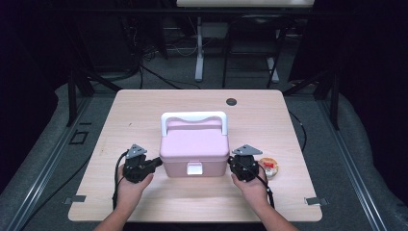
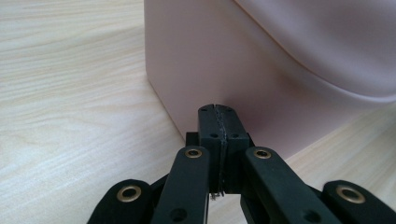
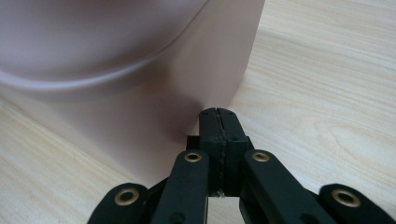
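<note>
With both my left gripper [image 1: 155,165] and right gripper [image 1: 233,166] clenched empty against the pink box [image 1: 194,146] mid-table, I judged uneven pushing could twist it or slip off.

Light wood table [image 1: 144,110] under grippers; grey carpet floor [image 1: 370,163] around; white desk leg [image 1: 198,48], black frames, cables [image 1: 159,77] beyond; dark surroundings.

A small round clear-lidded container with yellow and red contents [image 1: 269,167] lies near the right edge of the light wooden table [image 1: 144,115], whose far side bears a dark round grommet [image 1: 231,101].
</note>
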Tool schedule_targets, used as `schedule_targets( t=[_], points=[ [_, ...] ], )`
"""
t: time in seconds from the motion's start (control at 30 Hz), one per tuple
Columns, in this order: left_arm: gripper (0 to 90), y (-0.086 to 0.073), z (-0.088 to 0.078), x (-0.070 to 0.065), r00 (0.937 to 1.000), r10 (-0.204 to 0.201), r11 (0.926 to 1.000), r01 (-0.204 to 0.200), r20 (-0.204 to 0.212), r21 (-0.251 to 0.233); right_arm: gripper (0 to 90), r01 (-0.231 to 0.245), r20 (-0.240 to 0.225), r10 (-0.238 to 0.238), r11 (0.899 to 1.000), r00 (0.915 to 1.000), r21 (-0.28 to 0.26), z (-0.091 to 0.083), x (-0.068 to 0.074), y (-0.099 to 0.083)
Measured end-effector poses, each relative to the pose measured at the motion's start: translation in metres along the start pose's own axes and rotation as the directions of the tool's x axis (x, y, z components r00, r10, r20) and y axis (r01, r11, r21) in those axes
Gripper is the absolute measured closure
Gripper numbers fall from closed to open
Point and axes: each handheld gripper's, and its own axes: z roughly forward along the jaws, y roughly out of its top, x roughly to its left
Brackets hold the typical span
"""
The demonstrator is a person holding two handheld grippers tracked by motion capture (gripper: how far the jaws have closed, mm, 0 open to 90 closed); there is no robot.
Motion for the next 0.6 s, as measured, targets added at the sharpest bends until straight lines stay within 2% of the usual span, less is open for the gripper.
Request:
schedule_targets(
  t=[0.27, 0.6],
  points=[
    [90.0, -0.003, -0.003, -0.006, 1.0000, 0.004, 1.0000, -0.004, 0.008, 0.006, 90.0, -0.006, -0.004, 0.006, 1.000, 1.0000, -0.002, -0.008, 0.000, -0.006],
    [90.0, -0.009, -0.009, -0.016, 0.9998, -0.001, 0.9999, 0.001, 0.018, 0.012, 90.0, 0.018, -0.010, -0.018, 0.999, 0.9998, 0.027, -0.021, 0.002, -0.012]
  ],
)
